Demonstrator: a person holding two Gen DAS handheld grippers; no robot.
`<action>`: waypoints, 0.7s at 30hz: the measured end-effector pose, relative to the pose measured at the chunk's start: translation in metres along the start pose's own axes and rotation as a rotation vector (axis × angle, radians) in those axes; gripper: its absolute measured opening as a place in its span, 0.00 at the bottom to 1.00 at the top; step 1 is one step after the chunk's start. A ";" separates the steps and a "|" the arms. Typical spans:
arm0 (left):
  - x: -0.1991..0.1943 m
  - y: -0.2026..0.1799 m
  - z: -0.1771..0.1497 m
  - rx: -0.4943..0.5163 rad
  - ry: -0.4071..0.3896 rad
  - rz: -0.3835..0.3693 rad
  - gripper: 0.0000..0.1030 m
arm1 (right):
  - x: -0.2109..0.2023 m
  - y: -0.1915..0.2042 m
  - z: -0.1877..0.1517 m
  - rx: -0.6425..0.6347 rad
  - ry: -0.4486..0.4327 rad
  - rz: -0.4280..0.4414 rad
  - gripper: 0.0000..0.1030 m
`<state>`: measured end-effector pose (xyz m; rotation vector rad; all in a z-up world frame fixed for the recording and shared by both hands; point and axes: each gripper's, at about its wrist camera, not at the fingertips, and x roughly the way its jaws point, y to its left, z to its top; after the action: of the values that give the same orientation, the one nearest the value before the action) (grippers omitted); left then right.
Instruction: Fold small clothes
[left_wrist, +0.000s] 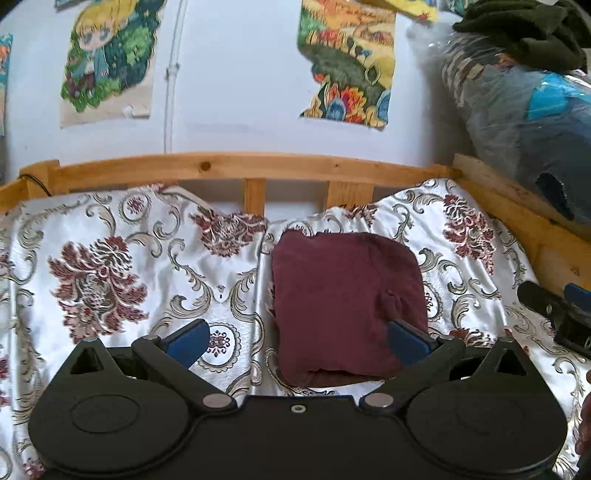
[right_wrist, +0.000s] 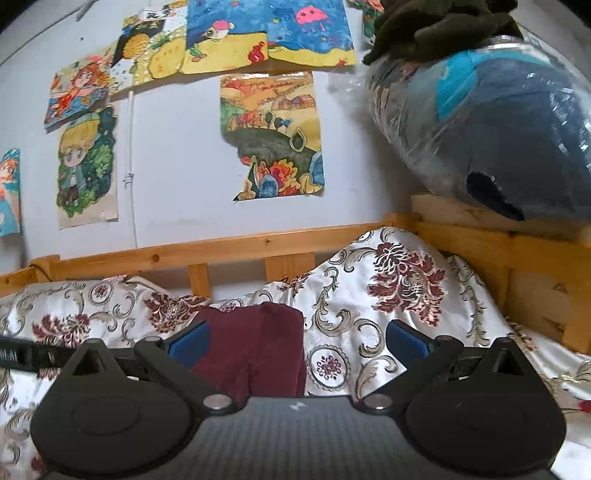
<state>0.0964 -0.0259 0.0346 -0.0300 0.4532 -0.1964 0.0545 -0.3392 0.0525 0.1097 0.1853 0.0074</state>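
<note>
Looking first through the left wrist view, we find the maroon garment (left_wrist: 347, 310) lying as a compact, roughly square packet on the floral bedspread (left_wrist: 110, 266), just ahead of our left hand-held gripper (left_wrist: 297, 338), whose blue fingers (left_wrist: 188, 339) stand wide apart and grasp nothing; the right-side finger overlaps the packet's near corner, though we cannot tell whether it touches the cloth. The right hand-held gripper (left_wrist: 557, 314) shows at the far right edge, well apart from the garment. We judge the fold nearly complete, so the sensible finish is to press the edges flat and square the corners without dragging the slippery-looking bedspread beneath. In the right wrist view, our right hand-held gripper (right_wrist: 297, 341) is likewise spread open and empty, with the maroon garment (right_wrist: 255, 350) sitting low between its fingers, towards the left one. Any further pinch should take the whole stack of layers at once, or the packet may slide apart. The surface is a bed with a pine bed rail (right_wrist: 221, 251) behind it; children's drawings (right_wrist: 273, 136) hang on the pale wall, and a plastic-wrapped bundle (right_wrist: 498, 125) rests at the right with a dark cloth (right_wrist: 436, 26) on top.
</note>
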 end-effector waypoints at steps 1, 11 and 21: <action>-0.006 0.000 -0.002 0.000 -0.007 0.001 0.99 | -0.007 0.001 -0.002 -0.001 -0.003 -0.005 1.00; -0.044 0.007 -0.041 -0.071 -0.018 0.062 0.99 | -0.062 0.010 -0.017 0.054 0.027 0.023 1.00; -0.041 0.012 -0.061 -0.065 0.008 0.083 0.99 | -0.066 0.027 -0.029 -0.027 0.077 0.014 1.00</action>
<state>0.0356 -0.0054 -0.0034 -0.0740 0.4677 -0.0997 -0.0155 -0.3104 0.0396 0.0833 0.2614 0.0277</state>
